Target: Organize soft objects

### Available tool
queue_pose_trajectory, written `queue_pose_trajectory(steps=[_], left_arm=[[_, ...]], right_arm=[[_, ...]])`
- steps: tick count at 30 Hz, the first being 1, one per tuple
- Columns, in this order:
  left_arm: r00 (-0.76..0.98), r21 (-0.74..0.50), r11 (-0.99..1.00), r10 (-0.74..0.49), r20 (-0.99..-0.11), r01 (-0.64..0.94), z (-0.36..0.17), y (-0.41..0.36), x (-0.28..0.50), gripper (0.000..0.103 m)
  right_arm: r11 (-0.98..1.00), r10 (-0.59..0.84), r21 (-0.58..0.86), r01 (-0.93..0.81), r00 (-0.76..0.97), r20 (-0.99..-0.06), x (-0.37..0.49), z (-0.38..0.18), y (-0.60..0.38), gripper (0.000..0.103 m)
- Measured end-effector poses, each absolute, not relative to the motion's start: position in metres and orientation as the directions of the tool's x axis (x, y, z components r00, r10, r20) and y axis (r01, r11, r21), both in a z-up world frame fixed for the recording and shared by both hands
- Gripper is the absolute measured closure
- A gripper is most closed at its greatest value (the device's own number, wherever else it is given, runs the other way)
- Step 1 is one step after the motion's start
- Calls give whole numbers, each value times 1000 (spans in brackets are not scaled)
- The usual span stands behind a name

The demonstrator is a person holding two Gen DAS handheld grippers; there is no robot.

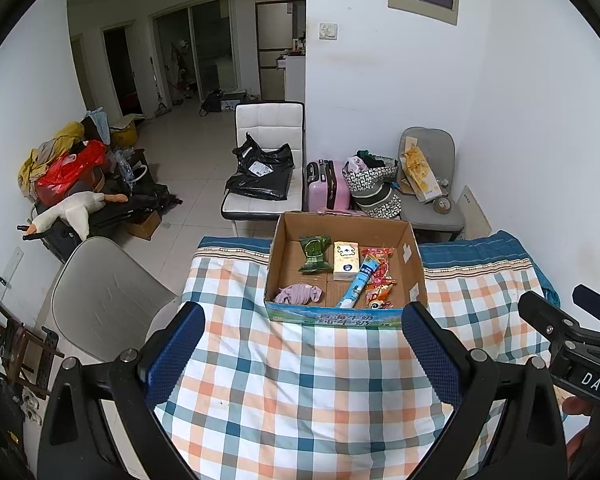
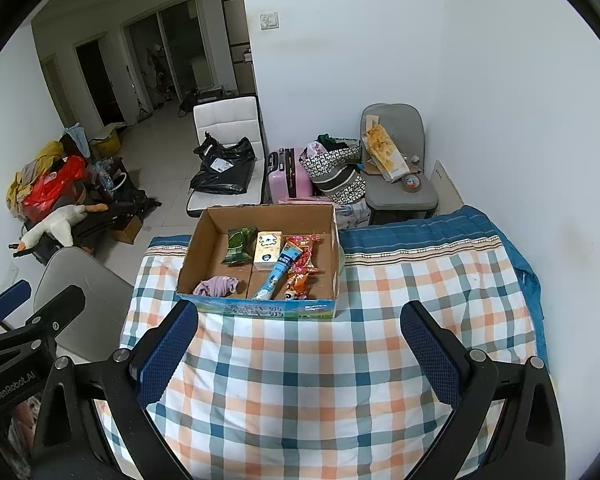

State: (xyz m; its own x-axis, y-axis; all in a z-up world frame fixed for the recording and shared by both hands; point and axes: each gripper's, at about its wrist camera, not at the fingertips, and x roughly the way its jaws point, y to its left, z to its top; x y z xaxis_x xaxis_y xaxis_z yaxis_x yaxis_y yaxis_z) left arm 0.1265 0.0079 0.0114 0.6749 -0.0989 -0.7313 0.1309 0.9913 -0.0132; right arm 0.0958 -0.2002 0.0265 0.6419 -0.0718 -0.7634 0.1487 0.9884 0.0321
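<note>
An open cardboard box [image 1: 414, 264] [image 2: 188, 256] stands on the checked cloth. In it lie a crumpled purple cloth [image 1: 299, 294] [image 2: 216, 285], a green packet [image 1: 313, 254] [image 2: 238, 245], a white tissue pack [image 1: 345, 260] [image 2: 267, 250], a blue tube [image 1: 360, 284] [image 2: 276, 274] and red-orange snack packets [image 1: 380, 280] [image 2: 302, 268]. My left gripper [image 1: 304, 348] is open and empty, held above the cloth just short of the box. My right gripper [image 2: 300, 344] is open and empty too, at the same distance. Each gripper shows at the edge of the other's view.
The checked cloth [image 1: 300, 400] covers the table, with a blue blanket [image 1: 480, 252] at its far edge. A grey chair [image 1: 100, 300] stands left of the table. Beyond are a white chair [image 1: 268, 128] with a black bag, a pink suitcase [image 1: 326, 186] and a grey chair [image 1: 432, 200].
</note>
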Motion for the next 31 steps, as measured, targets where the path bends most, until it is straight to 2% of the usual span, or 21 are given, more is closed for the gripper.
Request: queue_pose_trajectory(steps=[31], left_arm=[[673,-18,992,-98,-733,125,11,8,126,2]], right_arm=[[987,-76,33,157,636,-768,97,27,-198,0]])
